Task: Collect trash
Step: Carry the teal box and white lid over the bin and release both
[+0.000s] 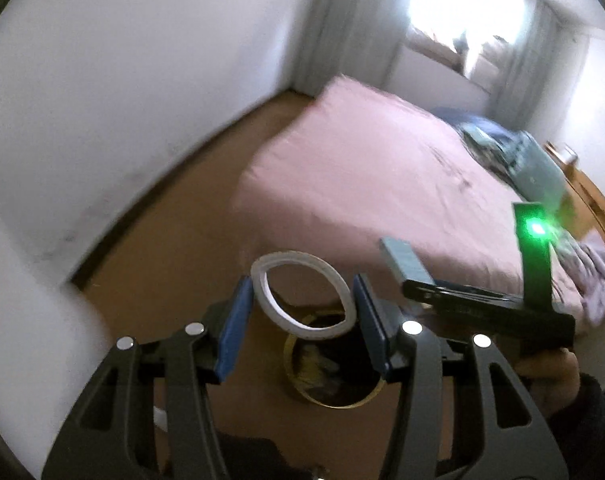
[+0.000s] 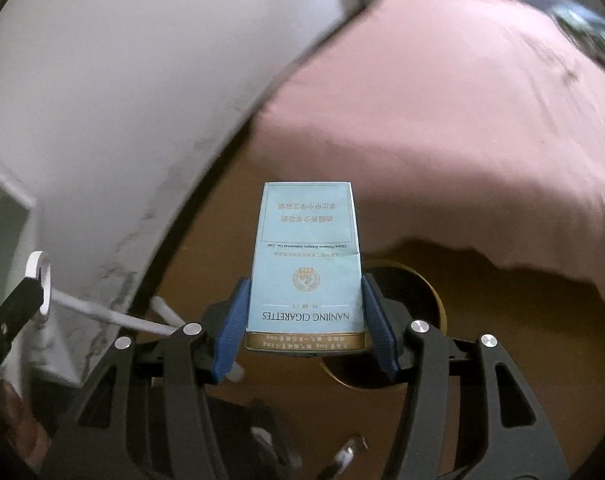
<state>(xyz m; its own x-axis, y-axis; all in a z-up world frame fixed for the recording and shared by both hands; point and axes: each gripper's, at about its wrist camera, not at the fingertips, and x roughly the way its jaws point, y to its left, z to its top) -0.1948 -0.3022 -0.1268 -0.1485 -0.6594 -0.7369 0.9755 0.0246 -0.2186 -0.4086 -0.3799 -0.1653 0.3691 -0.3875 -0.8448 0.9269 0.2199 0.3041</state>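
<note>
In the left wrist view my left gripper (image 1: 302, 300) is shut on a white tape ring (image 1: 264, 294), pinched between the blue pads. It hangs above a round gold-rimmed trash bin (image 1: 330, 403) on the brown floor, with dark litter inside. To the right, a hand holds my right gripper (image 1: 426, 286) with the cigarette pack (image 1: 402, 260) edge-on. In the right wrist view my right gripper (image 2: 304, 312) is shut on the light blue cigarette pack (image 2: 306, 256), and the bin (image 2: 438, 304) lies just beyond it. My left gripper (image 2: 30, 296) with the tape ring (image 2: 43, 276) shows at the left edge.
A bed with a pink sheet (image 1: 362, 160) (image 2: 462, 120) fills the right side, its edge overhanging close to the bin. Blue bedding (image 1: 502, 148) and a wooden nightstand (image 1: 594, 204) lie farther back. A white wall (image 1: 122, 100) runs along the left. White rods (image 2: 102, 314) lie by the wall.
</note>
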